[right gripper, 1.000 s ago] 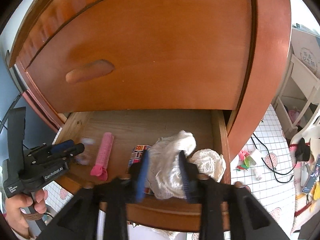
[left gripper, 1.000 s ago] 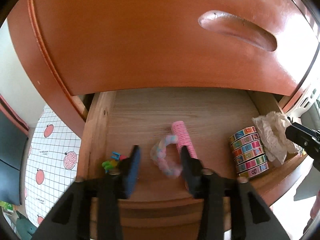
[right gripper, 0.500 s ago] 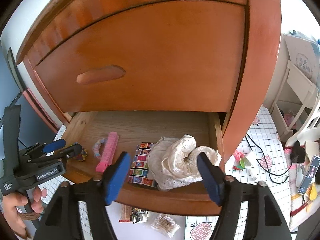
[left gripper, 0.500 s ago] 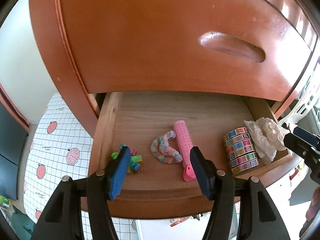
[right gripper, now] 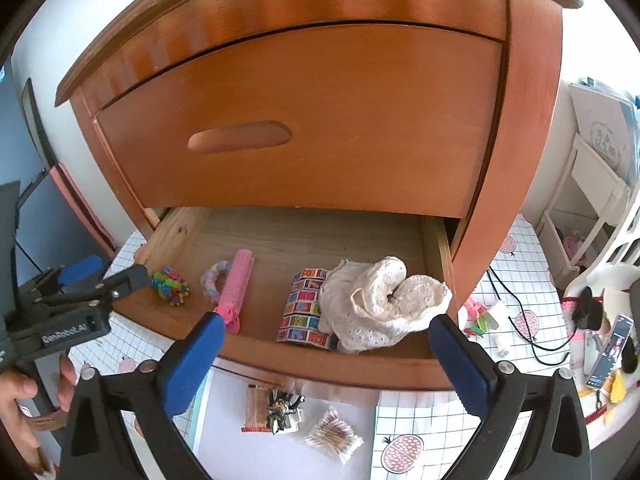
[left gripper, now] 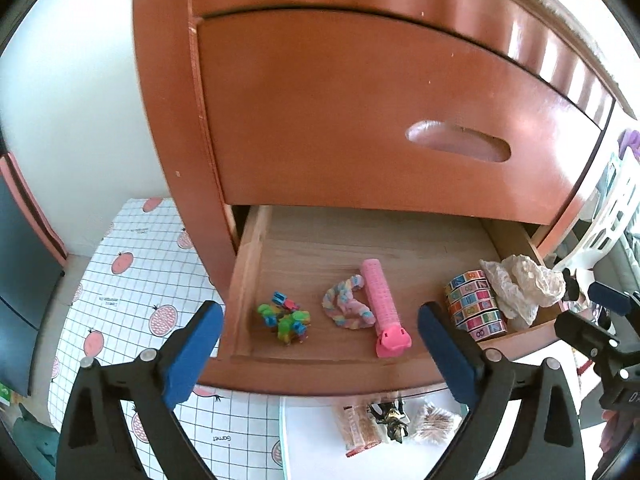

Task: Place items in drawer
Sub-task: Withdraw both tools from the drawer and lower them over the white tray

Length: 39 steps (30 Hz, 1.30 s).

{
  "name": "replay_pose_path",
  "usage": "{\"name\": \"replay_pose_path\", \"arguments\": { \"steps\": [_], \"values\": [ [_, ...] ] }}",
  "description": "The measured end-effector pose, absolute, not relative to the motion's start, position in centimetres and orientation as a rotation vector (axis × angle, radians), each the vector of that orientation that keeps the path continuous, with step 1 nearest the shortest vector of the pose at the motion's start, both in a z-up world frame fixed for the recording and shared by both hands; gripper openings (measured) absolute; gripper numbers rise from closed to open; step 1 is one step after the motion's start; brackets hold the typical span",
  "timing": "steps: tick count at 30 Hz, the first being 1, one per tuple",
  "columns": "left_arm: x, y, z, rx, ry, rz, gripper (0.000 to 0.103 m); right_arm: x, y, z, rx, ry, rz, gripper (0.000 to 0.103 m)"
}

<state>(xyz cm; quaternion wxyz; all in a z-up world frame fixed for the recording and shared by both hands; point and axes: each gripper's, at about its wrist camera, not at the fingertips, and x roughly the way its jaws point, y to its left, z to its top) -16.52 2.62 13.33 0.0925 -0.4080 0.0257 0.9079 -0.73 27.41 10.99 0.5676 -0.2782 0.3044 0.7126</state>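
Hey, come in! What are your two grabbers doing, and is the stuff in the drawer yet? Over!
Left gripper, right gripper: jaws just opened, nothing between them. Lace cloth, braided hair tie lying in drawer. Path clear.

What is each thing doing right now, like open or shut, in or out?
Bottom drawer: pulled open.
Top drawer: shut.
Left claw: open, empty.
Right claw: open, empty.
Lace cloth: in drawer, crumpled.
Pink roller: in drawer, lying flat.
Cotton swabs: out, on floor.
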Motion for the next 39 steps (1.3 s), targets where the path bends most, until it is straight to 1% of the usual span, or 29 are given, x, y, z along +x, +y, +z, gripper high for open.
{"name": "replay_pose_path", "arguments": {
  "steps": [8,16,21,26,32,39],
  "values": [
    [-14.0,1.6,13.2,-1.199,0.034,2.686,0.099,-1.6,24.7,11.7,-0.653,0.698,1.694,0.103],
    [-10.2,0.0,11.6,-1.183,-0.095,2.649,0.099,-2.3,20.7,11.1,-0.602,0.711,1.721,0.103],
    [-7.8,-0.7,9.2,-1.205,-0.157,2.653,0.099,-2.0,18.2,8.7,-0.559,0.765,1.681,0.103],
    [-6.9,-1.5,5.7,-1.261,-0.225,2.695,0.099,-1.4,16.9,4.8,-0.576,0.832,1.598,0.103],
    [-7.3,-1.0,2.6,-1.340,-0.172,2.708,0.099,-0.9,17.0,-0.2,-0.604,0.957,1.529,0.103],
    [-7.6,-1.8,-2.0,-1.474,-0.175,2.702,0.099,-0.7,18.0,-3.4,-0.593,1.077,1.474,0.103]
  ]
}}
